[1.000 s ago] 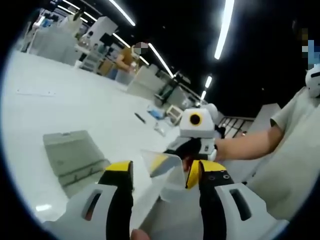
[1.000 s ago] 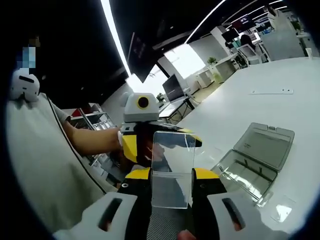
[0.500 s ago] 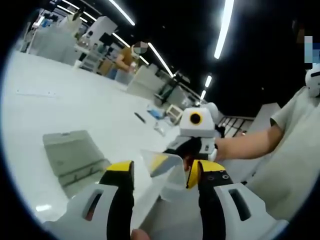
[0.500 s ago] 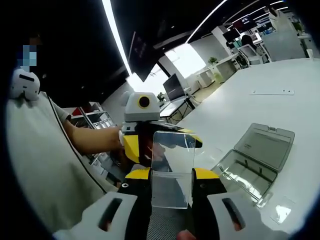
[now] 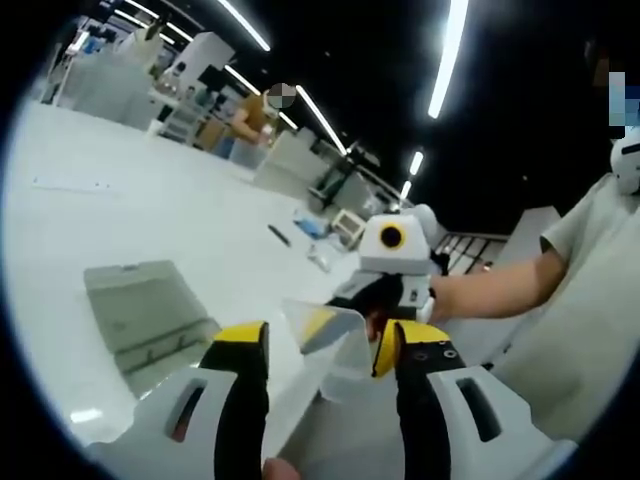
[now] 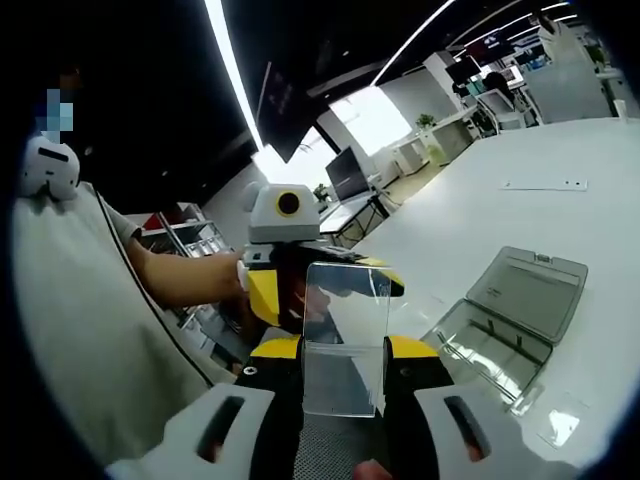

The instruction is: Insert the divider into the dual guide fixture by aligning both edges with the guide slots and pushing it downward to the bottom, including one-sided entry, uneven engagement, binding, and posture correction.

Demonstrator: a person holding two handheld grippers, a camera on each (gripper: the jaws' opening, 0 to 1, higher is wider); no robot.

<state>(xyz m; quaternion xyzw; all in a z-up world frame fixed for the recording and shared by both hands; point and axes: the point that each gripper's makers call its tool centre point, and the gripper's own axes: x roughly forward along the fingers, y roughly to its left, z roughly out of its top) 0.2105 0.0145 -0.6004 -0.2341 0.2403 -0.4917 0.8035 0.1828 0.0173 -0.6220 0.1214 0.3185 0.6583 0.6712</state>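
The clear plastic divider (image 6: 345, 345) stands upright between the yellow-tipped jaws of my right gripper (image 6: 343, 350), which is shut on its lower part. Both grippers are held in the air facing each other. In the left gripper view the divider (image 5: 328, 335) shows nearly edge-on in the gap of my left gripper (image 5: 318, 348), whose jaws stand wide apart and open, not touching it. The right gripper (image 5: 385, 290) faces me from behind the divider. The clear guide fixture (image 6: 505, 325), a box with its lid swung open, lies on the white table; it also appears as the fixture (image 5: 140, 310).
A person in a light shirt (image 6: 90, 340) holds both grippers, forearm (image 5: 490, 285) extended. The white table (image 5: 150, 210) stretches far, with a thin strip (image 6: 545, 184) and small dark items (image 5: 281, 236) on it. Desks and shelves stand in the background.
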